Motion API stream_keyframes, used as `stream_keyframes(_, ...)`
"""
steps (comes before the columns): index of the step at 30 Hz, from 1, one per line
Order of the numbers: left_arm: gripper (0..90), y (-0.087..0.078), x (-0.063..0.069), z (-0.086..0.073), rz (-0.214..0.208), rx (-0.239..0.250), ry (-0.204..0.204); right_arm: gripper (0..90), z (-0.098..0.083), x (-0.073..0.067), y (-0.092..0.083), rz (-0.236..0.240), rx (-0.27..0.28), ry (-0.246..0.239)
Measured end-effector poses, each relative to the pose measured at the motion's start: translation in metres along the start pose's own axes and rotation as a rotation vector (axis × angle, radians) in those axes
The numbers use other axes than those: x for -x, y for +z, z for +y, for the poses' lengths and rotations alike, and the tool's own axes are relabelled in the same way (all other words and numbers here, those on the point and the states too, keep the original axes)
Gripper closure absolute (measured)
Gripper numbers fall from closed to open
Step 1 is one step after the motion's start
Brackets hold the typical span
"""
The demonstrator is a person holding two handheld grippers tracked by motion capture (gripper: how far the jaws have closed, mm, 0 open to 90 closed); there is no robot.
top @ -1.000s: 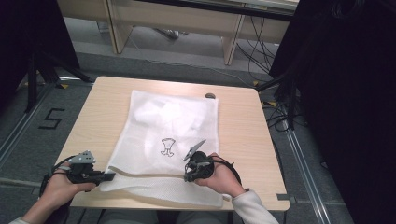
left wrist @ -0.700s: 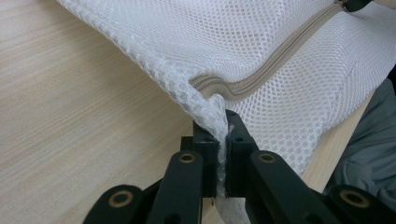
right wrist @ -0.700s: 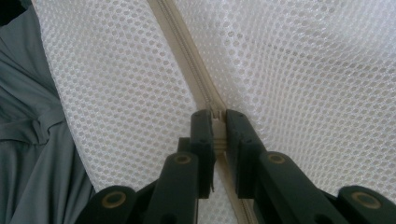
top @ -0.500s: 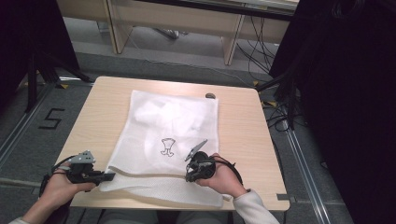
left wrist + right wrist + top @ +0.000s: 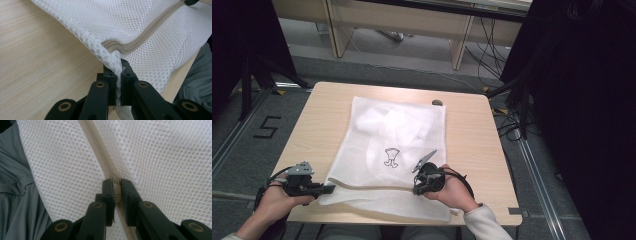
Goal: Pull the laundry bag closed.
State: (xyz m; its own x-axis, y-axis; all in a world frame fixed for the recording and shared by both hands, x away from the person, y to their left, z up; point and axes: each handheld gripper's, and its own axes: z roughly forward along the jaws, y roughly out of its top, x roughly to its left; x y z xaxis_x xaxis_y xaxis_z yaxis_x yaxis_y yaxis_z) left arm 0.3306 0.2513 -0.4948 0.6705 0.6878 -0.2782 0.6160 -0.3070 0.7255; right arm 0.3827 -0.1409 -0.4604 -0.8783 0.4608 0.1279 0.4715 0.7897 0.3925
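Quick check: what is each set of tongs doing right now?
Left tongs: shut on the mesh laundry bag corner.
Right tongs: shut on the zipper pull.

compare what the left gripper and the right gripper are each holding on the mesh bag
The left gripper has its fingers shut on a bunched fold of mesh at the corner of the mesh bag, just past the zipper's end; the right gripper pinches the zipper itself, probably its slider. In the high view the left gripper lies flat at the bag's left edge, while the right gripper is over the bag. Both are closed on the same bag.
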Motion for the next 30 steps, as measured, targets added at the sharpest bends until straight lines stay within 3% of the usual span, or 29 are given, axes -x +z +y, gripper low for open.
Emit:
stream_keyframes(1,85.4,0.0,-0.001,0.0,-0.004,-0.007,0.015,82.5,0.0,-0.001,0.0,-0.004,0.0,0.008)
stream_keyframes(2,85.4,0.0,0.0,0.0,0.003,-0.002,-0.001,82.5,-0.001,0.0,-0.001,-0.005,-0.004,0.003)
stream_keyframes(4,85.4,0.0,-0.001,0.0,0.002,0.0,0.013,82.5,-0.002,0.0,-0.001,-0.002,-0.001,0.004)
stream_keyframes(30,85.4,0.0,0.0,0.0,0.003,0.007,0.002,82.5,-0.013,0.003,-0.007,-0.012,-0.004,0.038)
